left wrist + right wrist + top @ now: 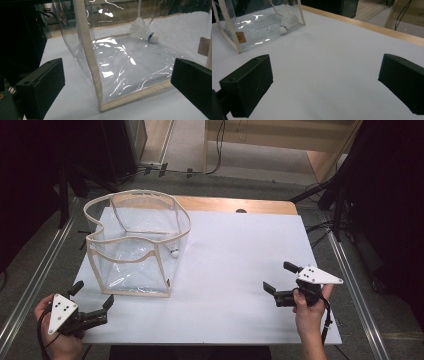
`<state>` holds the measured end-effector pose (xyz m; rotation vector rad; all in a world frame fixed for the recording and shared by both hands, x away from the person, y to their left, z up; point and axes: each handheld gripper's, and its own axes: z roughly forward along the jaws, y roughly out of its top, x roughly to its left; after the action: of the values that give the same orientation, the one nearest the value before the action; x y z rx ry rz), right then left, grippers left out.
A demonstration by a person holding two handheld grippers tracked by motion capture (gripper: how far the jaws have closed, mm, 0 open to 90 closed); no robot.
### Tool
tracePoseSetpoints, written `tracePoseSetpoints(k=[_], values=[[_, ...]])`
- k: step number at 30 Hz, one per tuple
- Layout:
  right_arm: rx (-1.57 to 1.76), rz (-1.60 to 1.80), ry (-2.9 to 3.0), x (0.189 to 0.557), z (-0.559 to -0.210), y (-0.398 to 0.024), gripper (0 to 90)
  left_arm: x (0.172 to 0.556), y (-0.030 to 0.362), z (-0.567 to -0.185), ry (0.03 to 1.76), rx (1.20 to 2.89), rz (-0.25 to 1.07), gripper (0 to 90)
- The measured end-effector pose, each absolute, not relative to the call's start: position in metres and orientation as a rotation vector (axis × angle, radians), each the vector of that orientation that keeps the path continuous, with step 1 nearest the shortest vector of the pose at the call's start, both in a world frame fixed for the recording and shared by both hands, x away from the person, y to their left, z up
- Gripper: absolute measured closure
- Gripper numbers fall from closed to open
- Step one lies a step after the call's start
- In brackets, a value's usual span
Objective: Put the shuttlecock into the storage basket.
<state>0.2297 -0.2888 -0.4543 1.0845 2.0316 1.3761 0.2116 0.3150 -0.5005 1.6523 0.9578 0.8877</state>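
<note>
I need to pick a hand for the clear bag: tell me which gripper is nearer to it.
Left. The left gripper sits just off the clear bag's near corner; the right gripper is far across the table.

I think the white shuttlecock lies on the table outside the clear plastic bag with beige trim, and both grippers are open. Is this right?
Not quite. The white shuttlecock lies inside the clear plastic bag with beige trim, on its bottom, as the left gripper view shows. The left gripper and right gripper are indeed open.

You are working in a lab-style recording space: black stands (pixel 336 195) at the frame's upper right, cables (pixel 218 150) on the grey floor at the top, and metal rails (pixel 30 285) flank your white-covered counter (pixel 240 265).
</note>
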Motion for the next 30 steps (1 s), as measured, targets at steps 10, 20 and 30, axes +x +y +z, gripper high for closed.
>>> tracePoseSetpoints(k=[10,20,30], values=[[1.134,1.341,2.001,0.222,-0.461,-0.311,0.0,0.212,0.315,-0.501,0.956,1.653,0.889,0.0],[1.195,1.315,1.959,0.213,-0.471,-0.337,0.0,0.211,0.314,-0.501,0.953,1.655,0.888,0.0],[1.253,1.328,1.908,0.207,-0.483,-0.362,0.0,0.211,0.314,-0.501,0.949,1.657,0.887,0.0]])
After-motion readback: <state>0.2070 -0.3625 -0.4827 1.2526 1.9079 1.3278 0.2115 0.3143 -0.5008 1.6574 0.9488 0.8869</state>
